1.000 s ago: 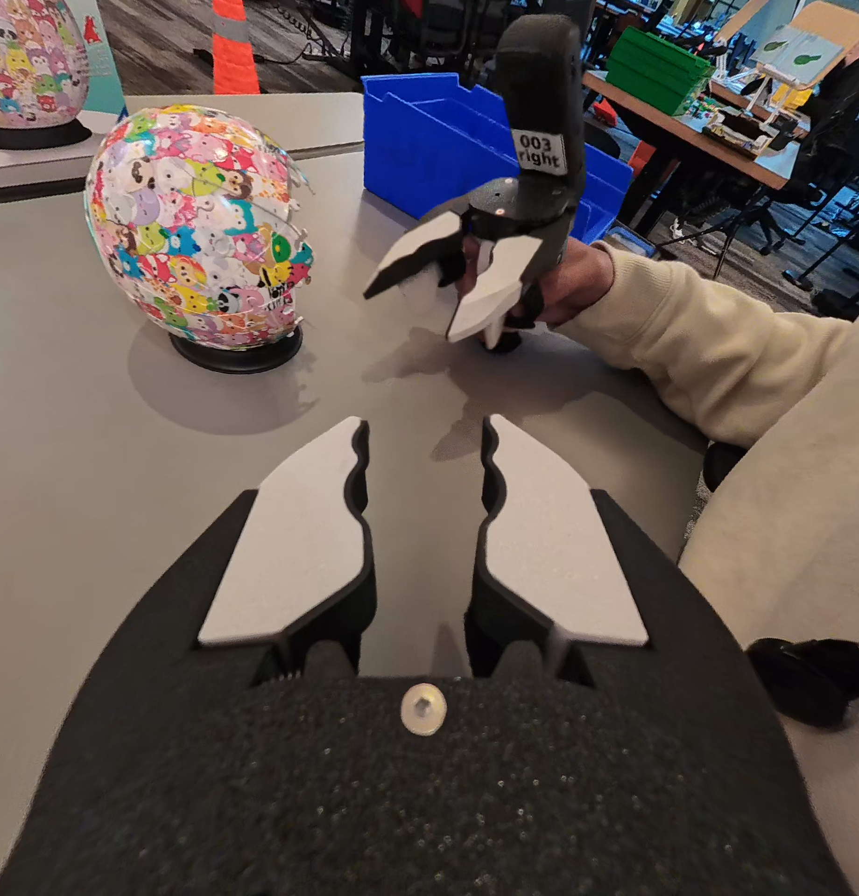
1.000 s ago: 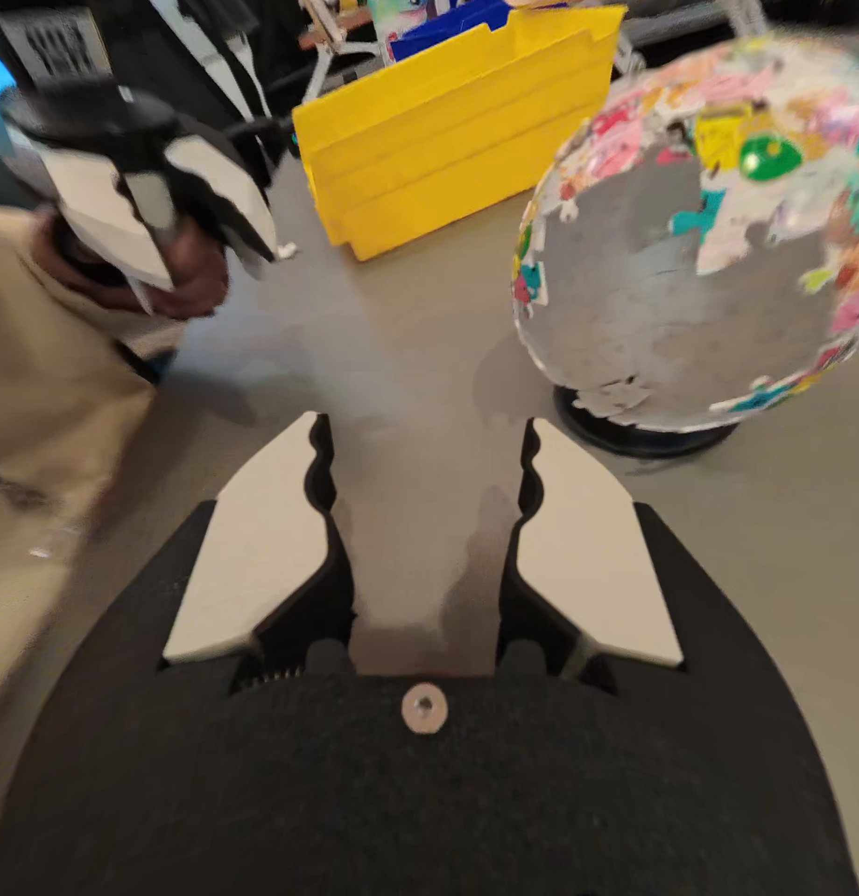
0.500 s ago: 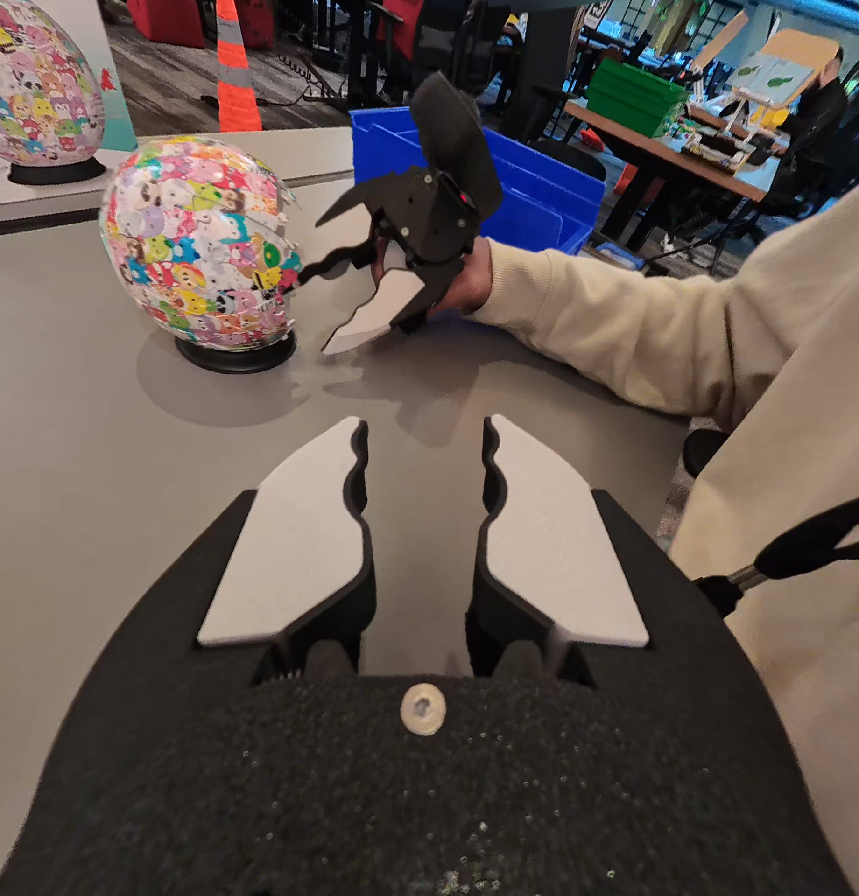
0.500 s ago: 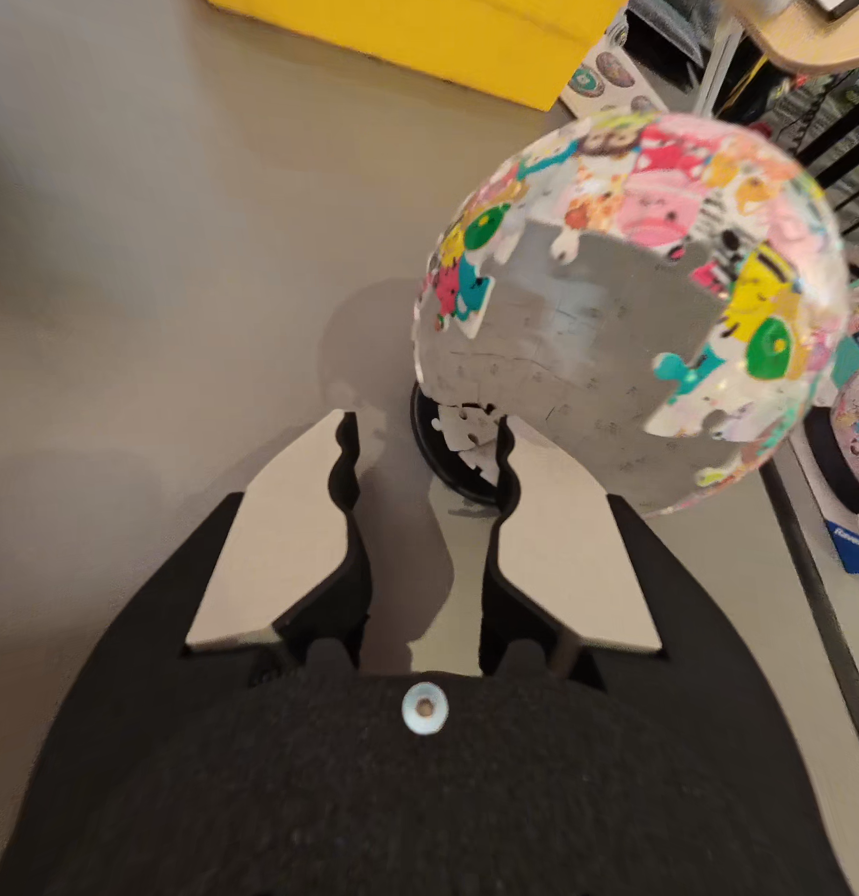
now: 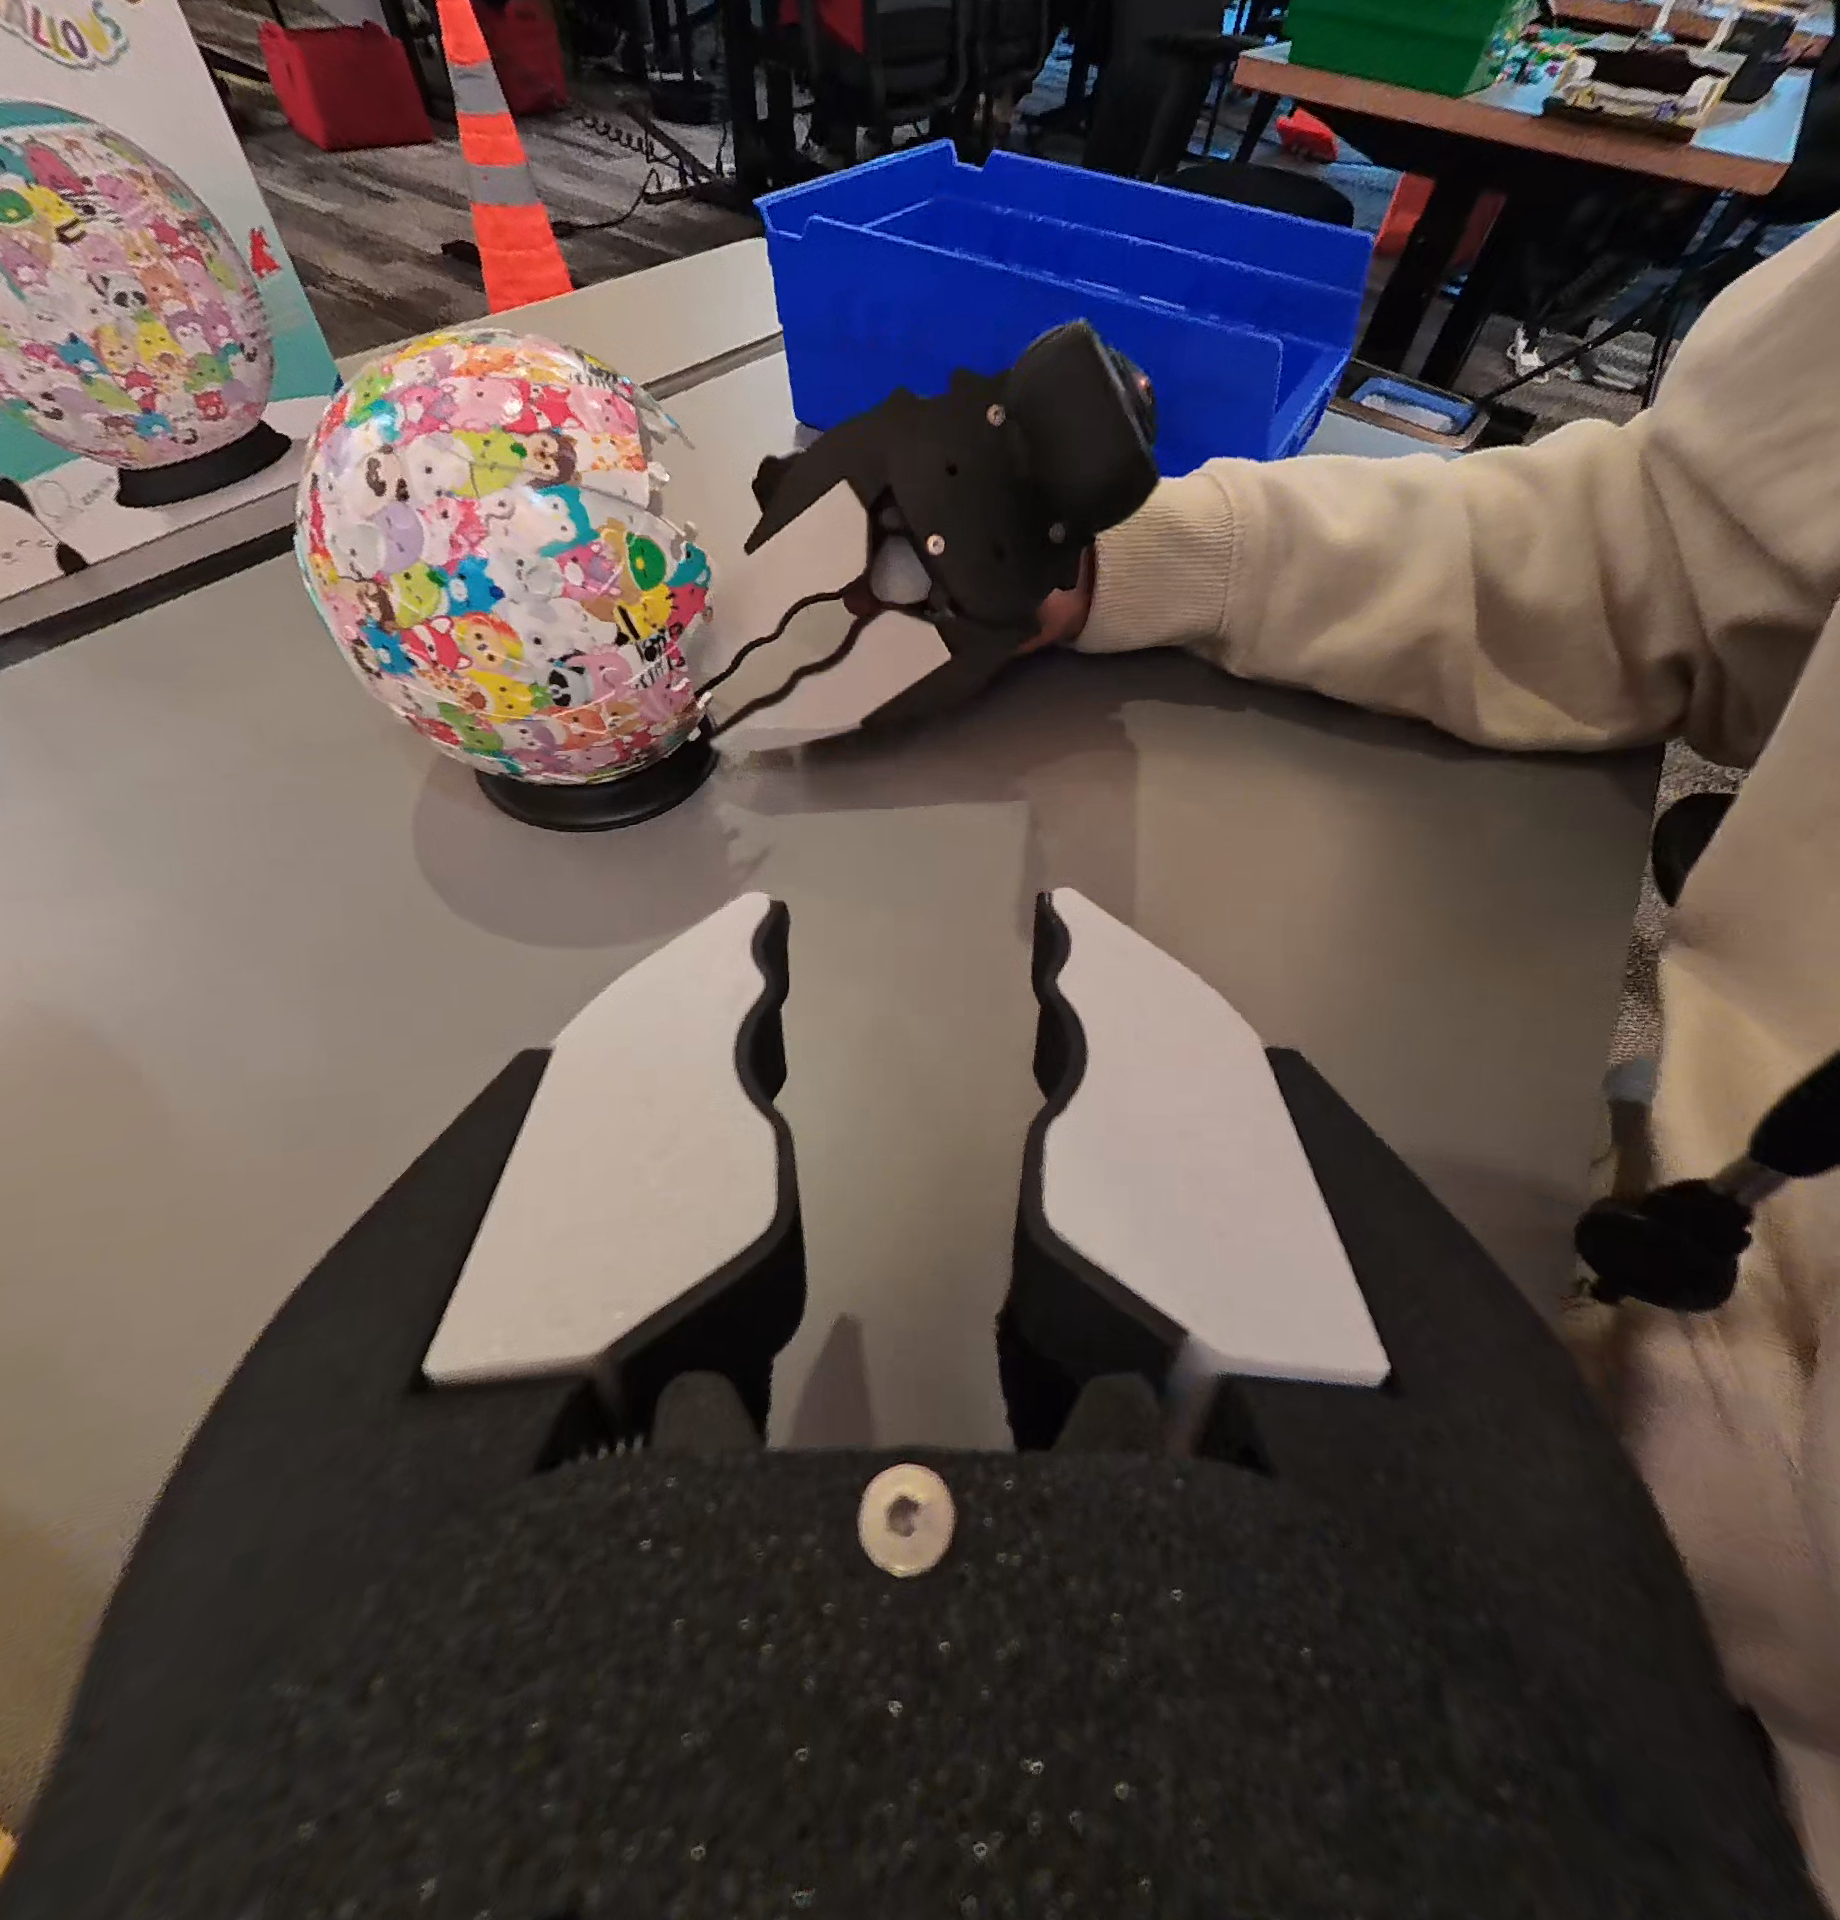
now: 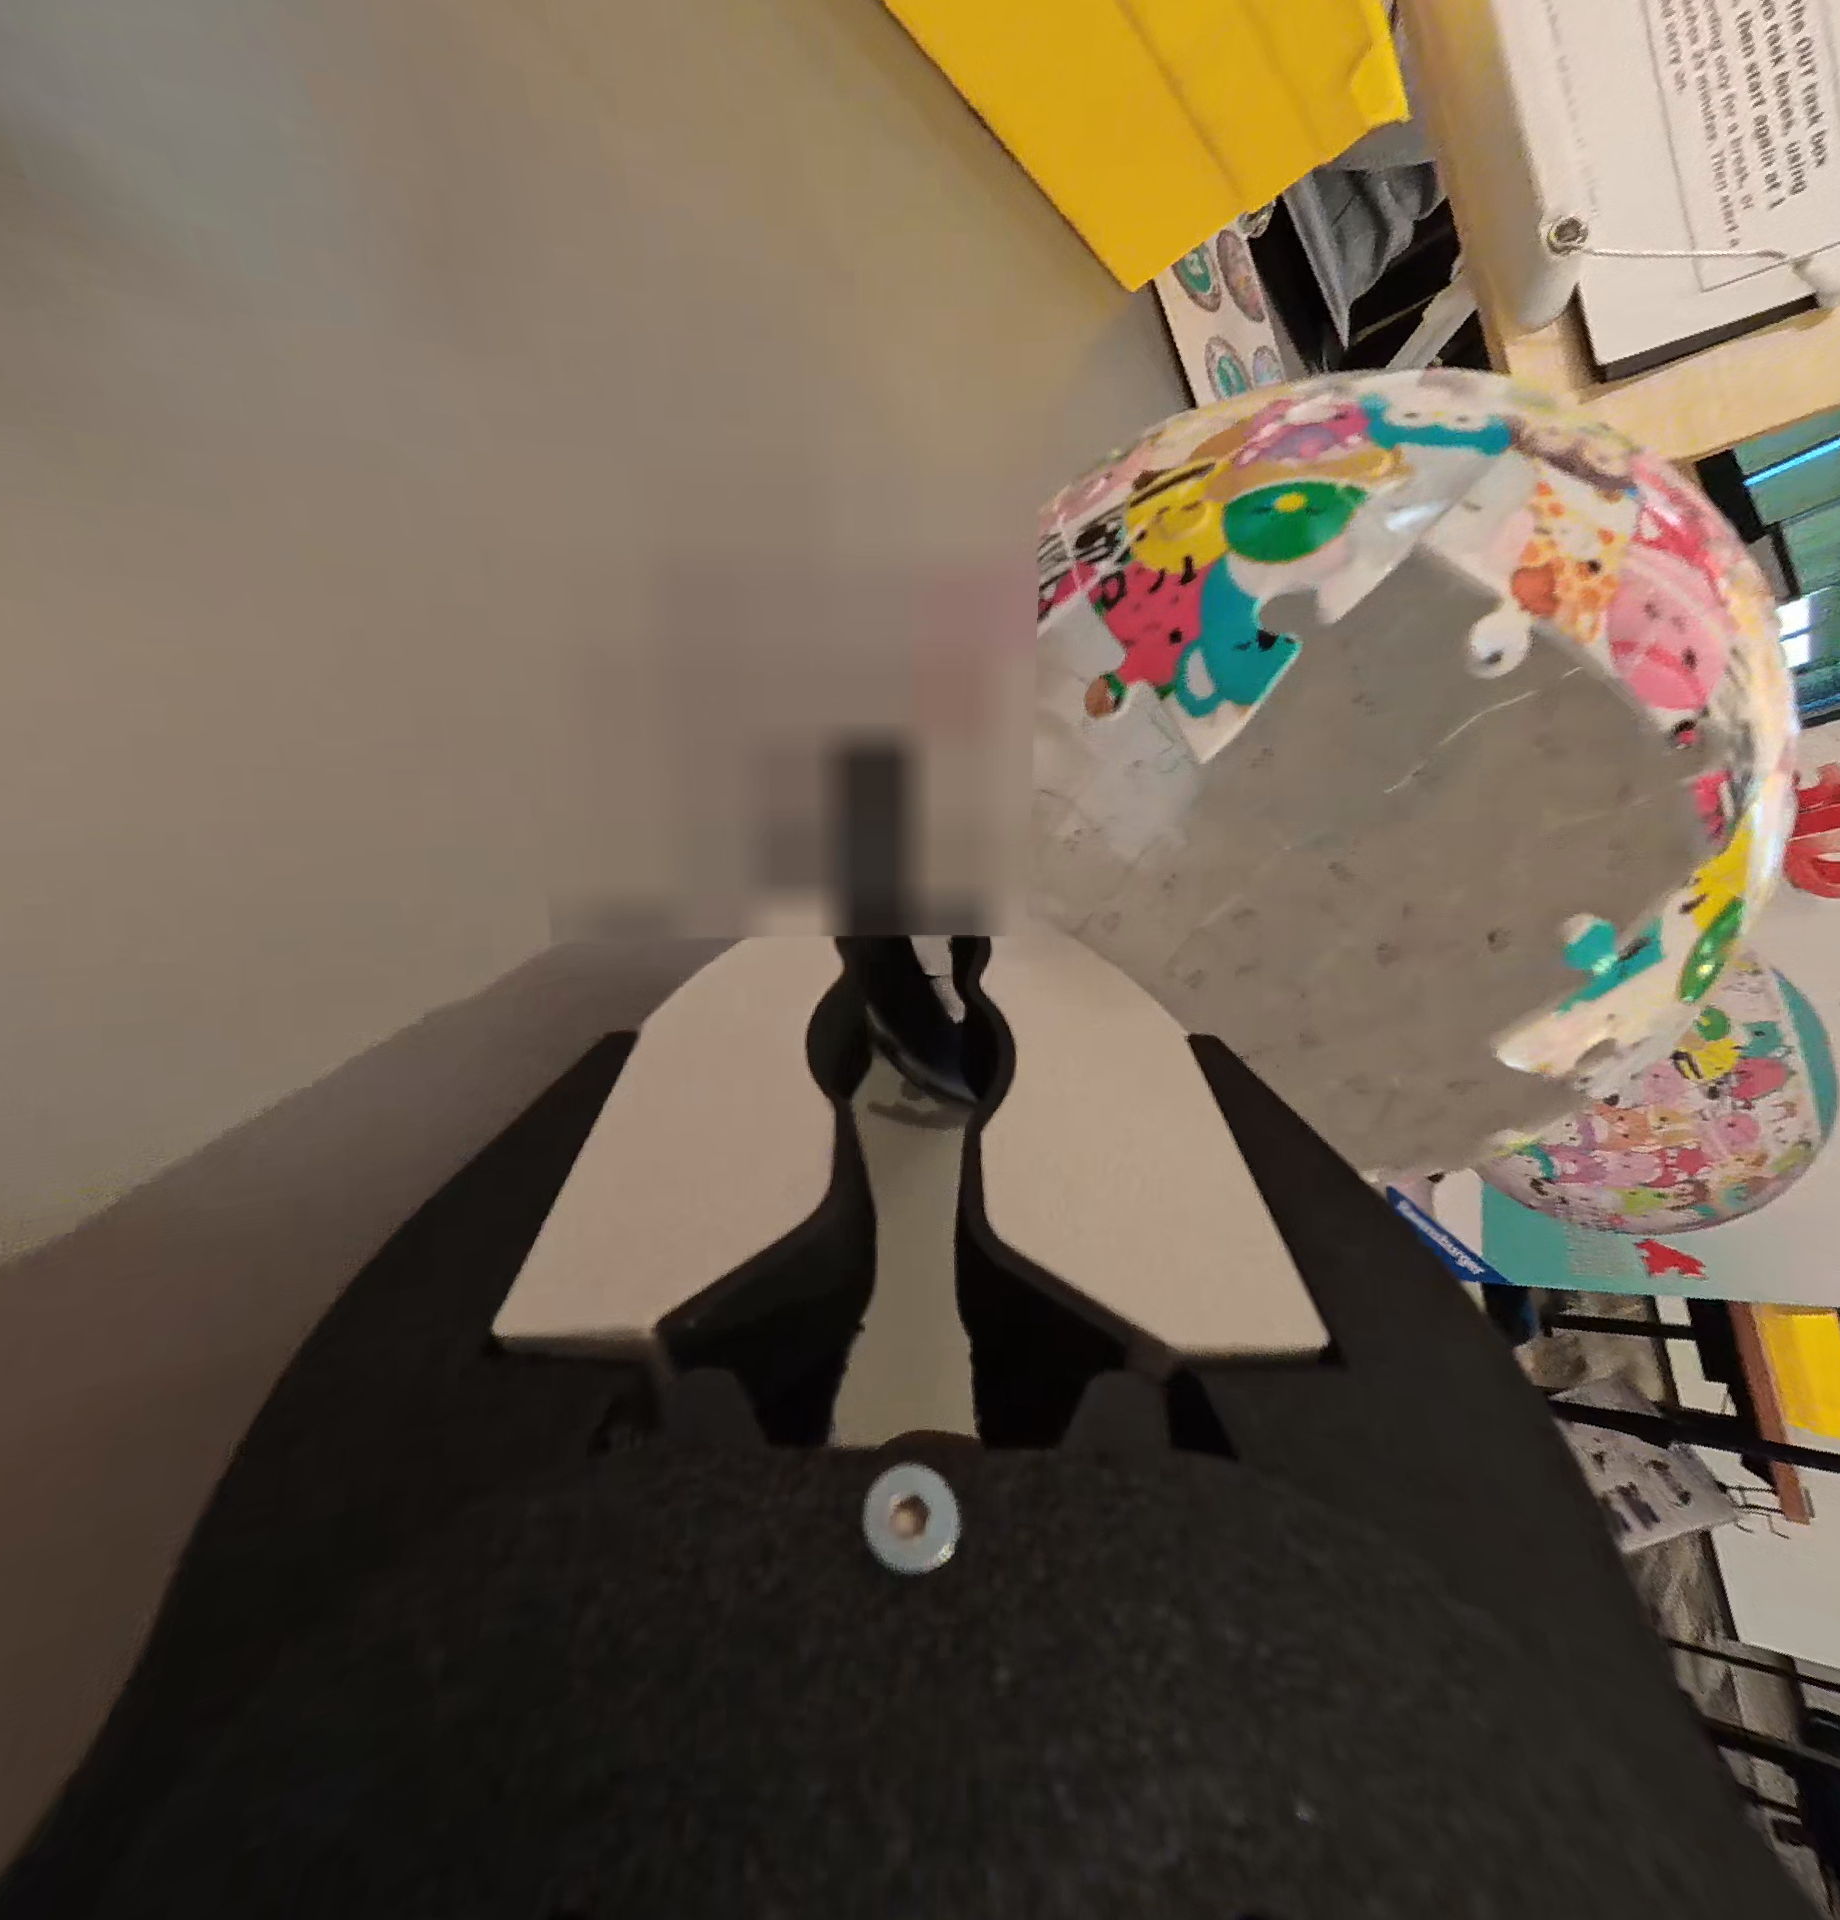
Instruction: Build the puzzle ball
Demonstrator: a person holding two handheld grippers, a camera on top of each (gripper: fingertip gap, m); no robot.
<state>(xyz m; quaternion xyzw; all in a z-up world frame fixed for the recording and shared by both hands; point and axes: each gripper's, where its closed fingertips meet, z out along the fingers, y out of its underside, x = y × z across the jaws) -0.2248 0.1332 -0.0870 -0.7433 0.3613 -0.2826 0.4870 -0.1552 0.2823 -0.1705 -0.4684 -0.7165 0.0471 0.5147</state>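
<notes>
A mosaic patch hides the nearly closed right claw's (image 6: 911, 997) tips; left claw (image 5: 911, 914) gapes empty.

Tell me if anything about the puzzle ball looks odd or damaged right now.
Yes. The puzzle ball has a large grey gap on one side where pieces are missing, so it is unfinished. Near its top, a few pieces stick out from the curve instead of lying flush.

Right hand-held gripper (image 5: 724, 717) now narrowed, down by puzzle ball's (image 5: 500, 551) base (image 5: 594, 800).
</notes>
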